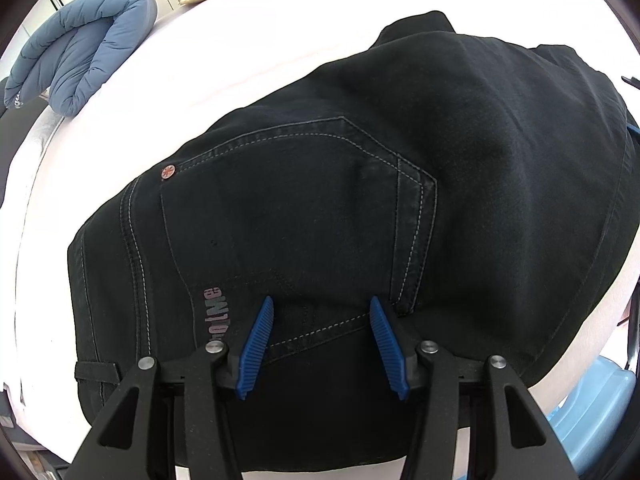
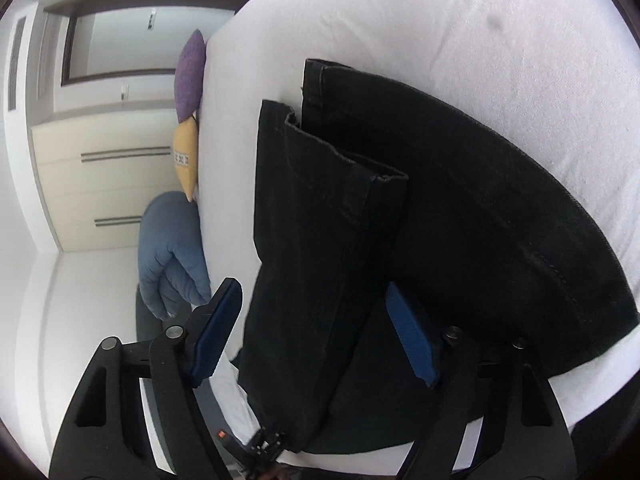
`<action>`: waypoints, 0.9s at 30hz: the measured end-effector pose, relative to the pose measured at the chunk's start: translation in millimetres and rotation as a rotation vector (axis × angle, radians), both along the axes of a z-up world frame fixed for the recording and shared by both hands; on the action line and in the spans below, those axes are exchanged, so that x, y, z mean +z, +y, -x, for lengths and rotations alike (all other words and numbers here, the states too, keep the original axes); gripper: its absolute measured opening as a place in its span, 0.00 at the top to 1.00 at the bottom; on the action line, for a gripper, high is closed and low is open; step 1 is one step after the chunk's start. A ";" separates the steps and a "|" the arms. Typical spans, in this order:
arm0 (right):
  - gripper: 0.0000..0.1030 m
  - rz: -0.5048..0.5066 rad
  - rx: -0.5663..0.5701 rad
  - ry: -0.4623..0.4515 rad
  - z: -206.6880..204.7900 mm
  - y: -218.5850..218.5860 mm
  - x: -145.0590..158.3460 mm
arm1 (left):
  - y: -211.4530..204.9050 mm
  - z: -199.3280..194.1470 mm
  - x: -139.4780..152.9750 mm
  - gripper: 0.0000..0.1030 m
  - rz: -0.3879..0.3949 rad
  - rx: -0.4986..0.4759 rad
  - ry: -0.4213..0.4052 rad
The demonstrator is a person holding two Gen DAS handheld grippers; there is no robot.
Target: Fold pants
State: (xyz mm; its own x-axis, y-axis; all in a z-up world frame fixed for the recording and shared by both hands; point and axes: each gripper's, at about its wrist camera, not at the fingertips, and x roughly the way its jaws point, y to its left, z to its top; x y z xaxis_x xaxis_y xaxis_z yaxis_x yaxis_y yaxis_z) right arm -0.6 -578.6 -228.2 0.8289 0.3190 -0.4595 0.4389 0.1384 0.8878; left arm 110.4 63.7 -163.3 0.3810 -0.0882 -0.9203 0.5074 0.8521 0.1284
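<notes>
Pants (image 1: 360, 208) lie on the white bed (image 1: 224, 68), legs doubled toward 12 o'clock. Left tool (image 1: 322, 344) hovers wide over the back pocket; right tool (image 2: 316, 332) straddles a leg, wide apart. Pinch both layers squarely before folding.

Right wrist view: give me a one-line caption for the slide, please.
Open right gripper straddles a leg of the black pants lying on the white bed, hems toward the pillows.

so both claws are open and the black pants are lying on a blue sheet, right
Not quite. The sheet under the black pants is white, not blue, as the right wrist view shows; only the quilted pillow at its edge is blue. Both the left claw and right claw are open.
</notes>
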 end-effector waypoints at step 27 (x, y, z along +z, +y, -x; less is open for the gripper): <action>0.99 0.112 -0.312 0.091 106.5 4.5 0.2 | 5.3 -7.6 5.7 0.13 -0.014 0.028 -0.004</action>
